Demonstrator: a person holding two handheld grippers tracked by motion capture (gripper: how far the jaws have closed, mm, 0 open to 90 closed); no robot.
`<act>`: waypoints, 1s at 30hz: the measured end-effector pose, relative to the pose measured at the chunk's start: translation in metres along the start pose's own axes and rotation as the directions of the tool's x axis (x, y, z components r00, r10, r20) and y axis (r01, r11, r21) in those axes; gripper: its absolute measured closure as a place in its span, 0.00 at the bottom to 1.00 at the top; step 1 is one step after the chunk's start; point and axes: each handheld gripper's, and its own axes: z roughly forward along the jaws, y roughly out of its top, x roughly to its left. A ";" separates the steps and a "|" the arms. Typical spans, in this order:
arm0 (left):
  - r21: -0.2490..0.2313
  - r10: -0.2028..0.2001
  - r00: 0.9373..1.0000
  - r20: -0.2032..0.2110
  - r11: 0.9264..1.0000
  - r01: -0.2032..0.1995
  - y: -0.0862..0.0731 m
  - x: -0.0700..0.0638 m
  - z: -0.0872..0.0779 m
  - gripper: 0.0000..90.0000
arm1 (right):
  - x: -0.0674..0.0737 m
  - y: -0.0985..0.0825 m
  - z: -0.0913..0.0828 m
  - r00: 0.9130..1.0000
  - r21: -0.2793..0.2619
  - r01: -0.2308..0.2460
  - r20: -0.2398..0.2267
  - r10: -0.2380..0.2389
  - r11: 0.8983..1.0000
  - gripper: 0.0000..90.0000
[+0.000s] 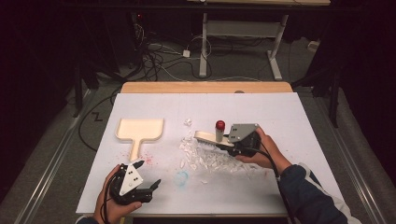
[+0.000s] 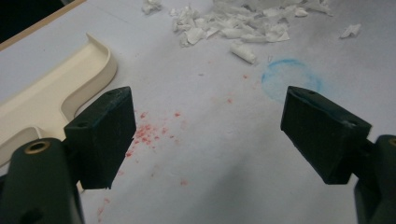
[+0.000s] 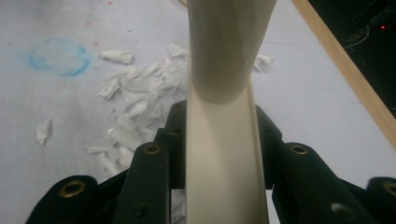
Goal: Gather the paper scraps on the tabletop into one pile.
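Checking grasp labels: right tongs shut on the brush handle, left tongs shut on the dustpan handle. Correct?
Half right. The right tongs are shut on the brush handle, as the right gripper view shows. The left tongs are open and hold nothing: in the left gripper view their jaws stand wide apart over bare table, with the dustpan beside them, untouched.

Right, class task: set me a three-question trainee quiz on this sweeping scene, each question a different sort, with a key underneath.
1. True or false: the right gripper is shut on the brush.
2. Which lies nearest the open left gripper? A) dustpan B) paper scraps C) table's far edge
3. Fill in: the ring drawn on the table cover is ____ in colour.

Key: 1 true; 2 A; 3 blue.
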 end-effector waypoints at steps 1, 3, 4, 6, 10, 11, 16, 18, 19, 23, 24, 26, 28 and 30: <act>-0.002 -0.003 1.000 0.001 1.000 0.003 0.000 0.000 0.000 0.19 | -0.004 0.002 0.001 1.000 0.002 -0.002 0.015 0.002 1.000 0.76; -0.002 -0.008 1.000 0.000 1.000 0.008 0.000 0.001 0.000 0.19 | -0.014 0.007 0.005 0.999 0.008 0.001 0.048 -0.001 1.000 0.76; -0.003 -0.009 1.000 -0.001 1.000 0.009 0.000 0.002 0.000 0.19 | -0.019 0.008 0.007 0.998 0.006 -0.012 0.065 0.011 1.000 0.76; -0.001 -0.011 1.000 -0.005 1.000 0.011 0.000 0.002 0.000 0.19 | -0.030 0.010 0.015 0.994 0.007 -0.026 0.109 0.025 1.000 0.76; -0.003 -0.037 0.999 0.001 0.999 0.037 -0.001 0.004 0.000 0.19 | -0.051 0.012 0.038 0.983 0.022 -0.066 0.173 0.061 0.998 0.76; -0.006 -0.041 0.999 0.001 0.999 0.041 -0.001 0.005 0.001 0.19 | -0.054 0.012 0.045 0.979 0.030 -0.078 0.193 0.071 0.997 0.76; 0.009 -0.021 1.000 -0.004 1.000 0.021 -0.001 0.005 0.003 0.19 | -0.073 0.012 0.081 0.958 0.066 -0.134 0.266 0.112 0.989 0.76; 0.011 -0.036 0.999 -0.001 0.999 0.036 -0.002 0.005 0.003 0.19 | -0.076 0.012 0.094 0.951 0.064 -0.154 0.280 0.130 0.986 0.76; 0.010 -0.038 0.999 0.000 0.999 0.038 -0.002 0.005 0.003 0.19 | -0.076 0.012 0.098 0.951 0.061 -0.161 0.276 0.138 0.985 0.76; 0.010 -0.037 0.999 0.009 0.999 0.037 -0.002 0.005 0.002 0.19 | -0.072 0.019 0.111 0.964 0.038 -0.164 0.218 0.152 0.986 0.76; 0.009 -0.037 0.999 0.011 0.999 0.037 -0.003 0.005 0.002 0.19 | -0.070 0.021 0.113 0.969 0.037 -0.157 0.201 0.147 0.987 0.76; 0.008 -0.036 0.999 0.012 0.999 0.036 -0.003 0.005 0.002 0.19 | -0.066 0.023 0.116 0.976 0.047 -0.134 0.181 0.124 0.990 0.76; 0.007 -0.037 0.999 0.014 0.999 0.037 -0.003 0.006 0.002 0.19 | -0.061 0.025 0.117 0.984 0.043 -0.123 0.136 0.116 0.991 0.76; 0.008 -0.037 0.999 0.015 0.999 0.037 -0.003 0.005 0.001 0.19 | -0.055 0.026 0.115 0.991 0.033 -0.102 0.095 0.098 0.994 0.76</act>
